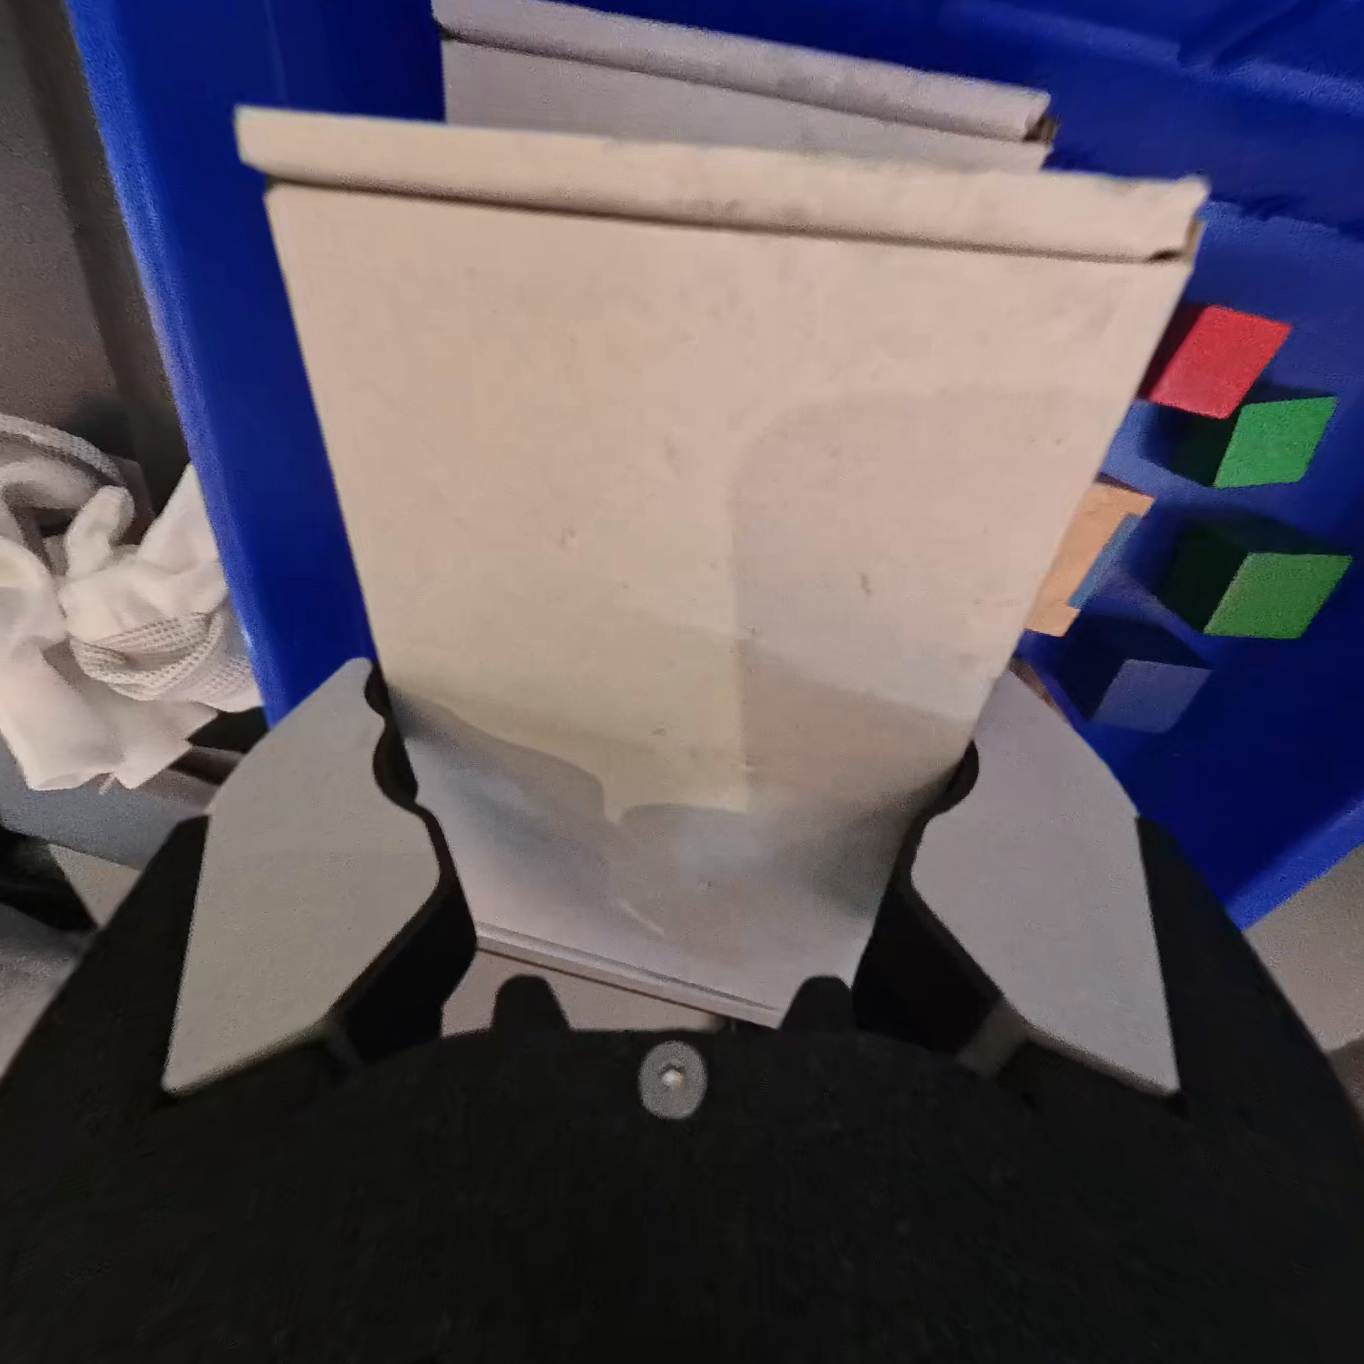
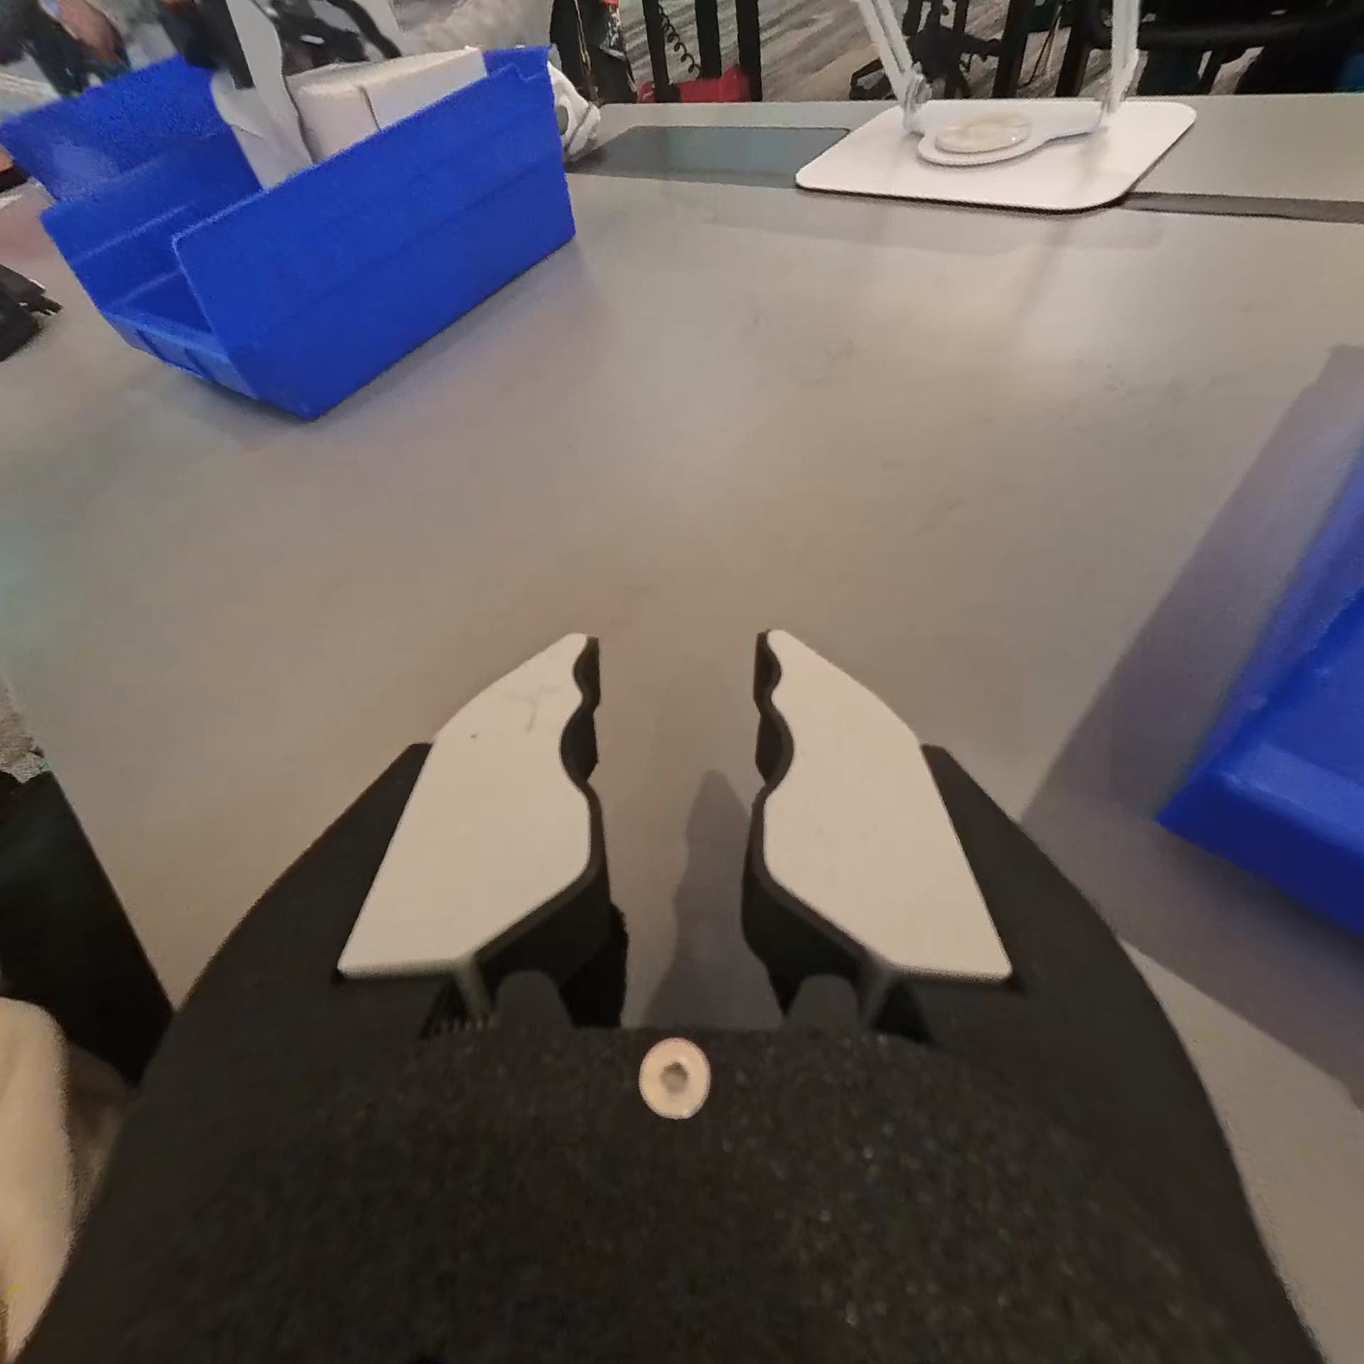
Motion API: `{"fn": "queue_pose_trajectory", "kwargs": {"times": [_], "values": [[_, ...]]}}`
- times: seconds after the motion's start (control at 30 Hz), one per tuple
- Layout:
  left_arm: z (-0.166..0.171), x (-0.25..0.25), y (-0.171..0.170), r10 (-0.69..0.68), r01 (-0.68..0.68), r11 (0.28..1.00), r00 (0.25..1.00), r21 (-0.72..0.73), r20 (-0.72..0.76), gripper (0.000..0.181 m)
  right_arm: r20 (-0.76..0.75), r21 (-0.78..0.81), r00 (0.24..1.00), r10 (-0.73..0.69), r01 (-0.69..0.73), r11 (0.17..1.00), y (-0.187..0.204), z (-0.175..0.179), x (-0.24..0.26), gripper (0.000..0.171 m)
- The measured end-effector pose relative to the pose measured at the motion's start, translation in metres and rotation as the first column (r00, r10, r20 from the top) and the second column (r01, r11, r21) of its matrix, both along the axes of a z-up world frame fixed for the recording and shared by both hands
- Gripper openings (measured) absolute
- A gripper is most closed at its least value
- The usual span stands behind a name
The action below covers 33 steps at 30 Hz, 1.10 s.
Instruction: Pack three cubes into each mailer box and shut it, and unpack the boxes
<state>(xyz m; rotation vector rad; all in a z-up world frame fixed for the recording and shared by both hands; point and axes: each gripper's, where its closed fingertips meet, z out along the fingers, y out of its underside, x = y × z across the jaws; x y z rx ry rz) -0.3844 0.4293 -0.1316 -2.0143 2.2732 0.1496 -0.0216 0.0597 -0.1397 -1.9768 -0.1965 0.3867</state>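
- Because its fingers press the two side edges of a closed box (image 1: 686,480), the left gripper (image 1: 675,708) has it clamped and tilted up over the bin (image 1: 221,369); judging by this, the box is being lifted out for packing or unpacking, or set back in.
- Just behind it a second box (image 1: 738,96) stands on edge in the same bin, so two boxes show in this view; standing them upright probably leaves their side edges free to pinch.
- To the right, loose cubes lie in the bin: one red cube (image 1: 1218,362), two green cubes (image 1: 1273,443), one grey-blue cube (image 1: 1151,694), and a tan one half hidden by the box. That makes five visible; more may be hidden.
- Left of the bin lies one white cloth (image 1: 111,627).
- Over bare table (image 2: 812,443) the right gripper (image 2: 675,649) hovers with jaws parted and nothing between them, likely waiting to help.
- Farther off in that view sits the same bin, with a second blue bin (image 2: 1292,775) at the right edge and one white stand (image 2: 996,155) beyond.
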Motion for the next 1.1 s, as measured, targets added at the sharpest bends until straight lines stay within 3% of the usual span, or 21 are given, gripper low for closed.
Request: {"fn": "queue_pose_trajectory", "kwargs": {"times": [0.13,0.3,0.43,0.5,0.6,0.67,0.77,0.87,1.0,1.1], "values": [[0.015,-0.005,-0.012,0.064,-0.063,0.998,0.998,-0.029,0.026,0.136,-0.006,0.009,0.999,0.034,-0.034,0.999,-0.003,0.002,-0.010,0.040],[0.076,0.016,-0.042,0.103,-0.086,0.992,0.977,-0.093,0.187,0.136,0.025,0.029,0.998,0.055,-0.055,0.998,-0.006,0.005,-0.016,0.040],[0.130,0.075,-0.105,0.072,0.022,0.963,0.939,-0.267,0.337,0.136,0.058,0.068,0.996,0.073,-0.077,0.995,-0.006,0.013,-0.022,0.040],[0.138,0.111,-0.148,0.038,0.115,0.917,0.928,-0.382,0.371,0.138,0.090,0.098,0.991,0.100,-0.108,0.989,-0.004,0.019,-0.028,0.043],[0.123,0.159,-0.212,-0.047,0.247,0.818,0.929,-0.519,0.367,0.138,0.237,0.153,0.960,0.152,-0.191,0.970,0.002,0.030,-0.033,0.050],[0.101,0.185,-0.250,-0.109,0.302,0.746,0.935,-0.593,0.339,0.137,0.225,0.222,0.949,0.220,-0.270,0.937,0.006,0.049,-0.043,0.055],[0.062,0.210,-0.297,-0.211,0.333,0.660,0.943,-0.673,0.259,0.137,0.255,0.272,0.917,0.307,-0.372,0.887,0.012,0.069,-0.054,0.082],[0.033,0.230,-0.331,-0.290,0.353,0.603,0.932,-0.715,0.216,0.137,0.356,0.276,0.866,0.350,-0.456,0.846,0.015,0.071,-0.059,0.085],[0.018,0.257,-0.359,-0.311,0.373,0.555,0.922,-0.743,0.230,0.140,0.371,0.249,0.817,0.441,-0.545,0.801,0.007,0.061,-0.077,0.087],[0.009,0.269,-0.363,-0.294,0.385,0.559,0.920,-0.734,0.258,0.140,0.438,0.250,0.814,0.382,-0.518,0.818,0.010,0.054,-0.071,0.081]]}}
